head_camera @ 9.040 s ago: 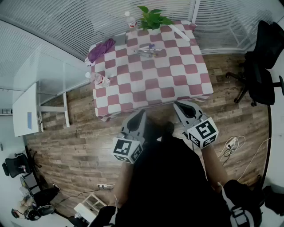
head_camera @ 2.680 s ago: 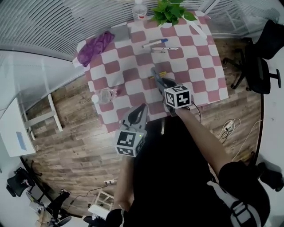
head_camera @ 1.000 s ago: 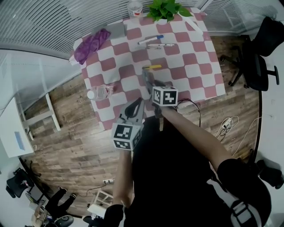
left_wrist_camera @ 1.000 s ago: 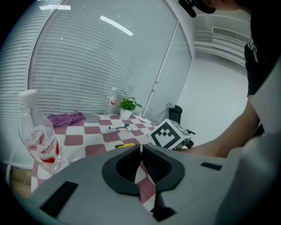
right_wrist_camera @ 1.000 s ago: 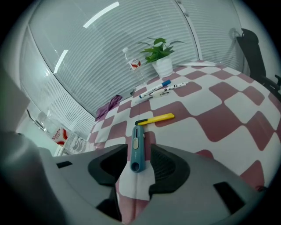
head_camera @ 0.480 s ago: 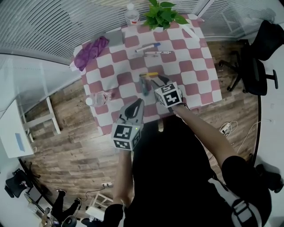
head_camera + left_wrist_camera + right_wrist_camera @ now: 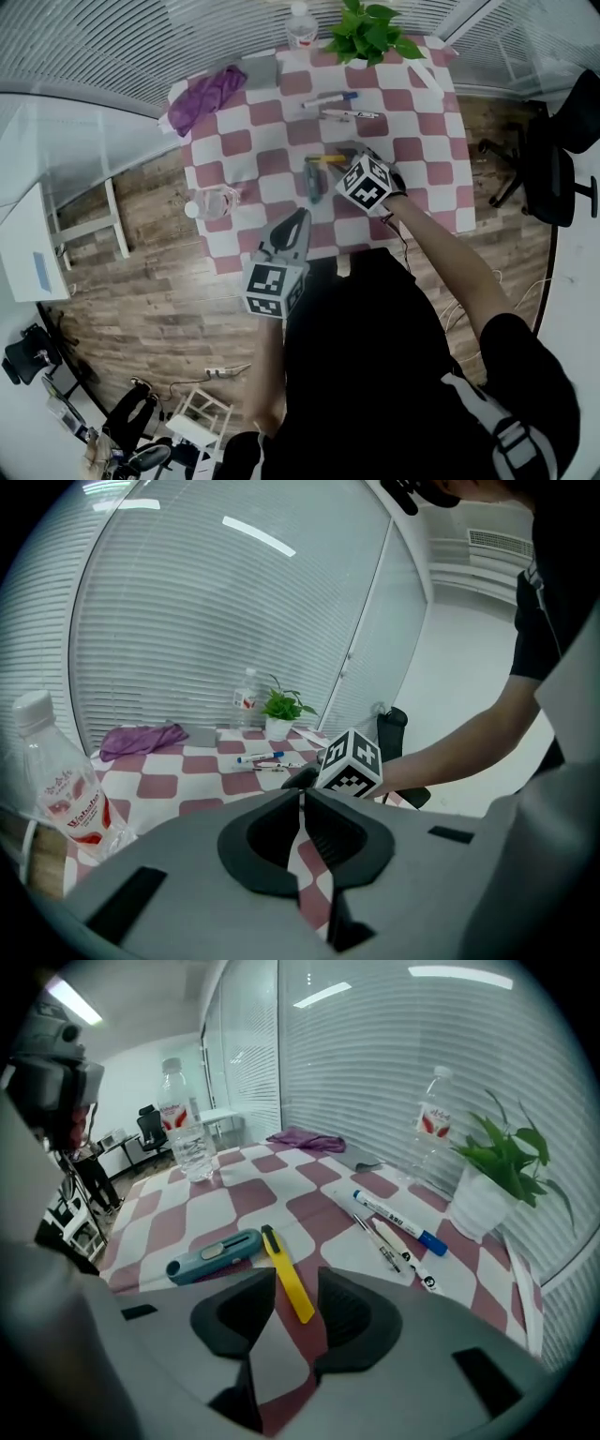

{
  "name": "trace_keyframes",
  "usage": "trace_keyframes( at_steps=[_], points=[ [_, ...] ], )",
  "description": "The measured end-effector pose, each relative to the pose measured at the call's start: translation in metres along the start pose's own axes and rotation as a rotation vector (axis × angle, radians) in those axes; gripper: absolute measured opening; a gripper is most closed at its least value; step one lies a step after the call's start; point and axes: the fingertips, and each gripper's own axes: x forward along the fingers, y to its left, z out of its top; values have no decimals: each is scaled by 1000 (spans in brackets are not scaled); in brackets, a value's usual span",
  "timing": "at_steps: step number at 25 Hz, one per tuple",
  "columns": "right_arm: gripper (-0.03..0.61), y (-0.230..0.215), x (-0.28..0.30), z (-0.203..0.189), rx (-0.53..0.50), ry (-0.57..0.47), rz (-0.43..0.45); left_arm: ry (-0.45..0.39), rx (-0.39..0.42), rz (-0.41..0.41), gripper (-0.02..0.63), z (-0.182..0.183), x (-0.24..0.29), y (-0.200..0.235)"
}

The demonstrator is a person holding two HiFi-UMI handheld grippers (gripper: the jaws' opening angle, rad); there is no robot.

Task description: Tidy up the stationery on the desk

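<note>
Nearest the person, the left tool point(image 7: 302, 797) is held at the near edge of the tabletop point(image 7: 281, 141), which is covered in a red-and-white checked cloth. The tool's jaws are pressed together with nothing between them. Further in, the right tool point(image 7: 295, 1281) reaches over the middle of the tabletop with its jaws set moderately apart. The near end of a yellow utility knife point(image 7: 284, 1274) lies in the gap between them, flat on the cloth, and neither jaw visibly touches it. Just to the left of that knife, almost touching its far end, lies a teal box cutter point(image 7: 216, 1255), also flat and angled away from it. Off at the left edge of the tabletop, well apart from both cutters, a clear water bottle point(image 7: 214, 202) with a red label stands upright. Beyond the cutters, a blue-capped marker point(image 7: 398, 1218) lies close beside a thin pen point(image 7: 375, 1237) and a white pen point(image 7: 408, 1260), all three roughly parallel. At the far left corner are a crumpled purple cloth point(image 7: 206, 94) and, just beside it, a flat grey pad point(image 7: 261, 72). At the far edge, a leafy green plant point(image 7: 370, 33) in a white pot stands next to a second water bottle point(image 7: 302, 21).
</note>
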Motion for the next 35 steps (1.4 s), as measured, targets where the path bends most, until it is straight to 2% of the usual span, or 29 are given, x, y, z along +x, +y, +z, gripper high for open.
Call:
trace_keyframes(
  at_steps=[8, 15, 19, 22, 28, 35],
  points=[
    [116, 4, 13, -10, -86, 38, 99, 12, -16, 10, 35, 3, 10, -2],
    [81, 8, 13, -11, -52, 34, 95, 17, 1, -2, 35, 5, 9, -4],
    [77, 8, 11, -13, 2, 38, 70, 22, 13, -14, 35, 3, 4, -5],
    [77, 6, 8, -16, 95, 33, 24, 23, 22, -25, 35, 1, 0, -5],
    [77, 6, -7, -27, 400, -19, -88, 20, 44, -54, 35, -3, -9, -4],
    [77, 33, -17, -34, 635, -58, -156, 19, 67, -91, 35, -8, -22, -2]
  ],
)
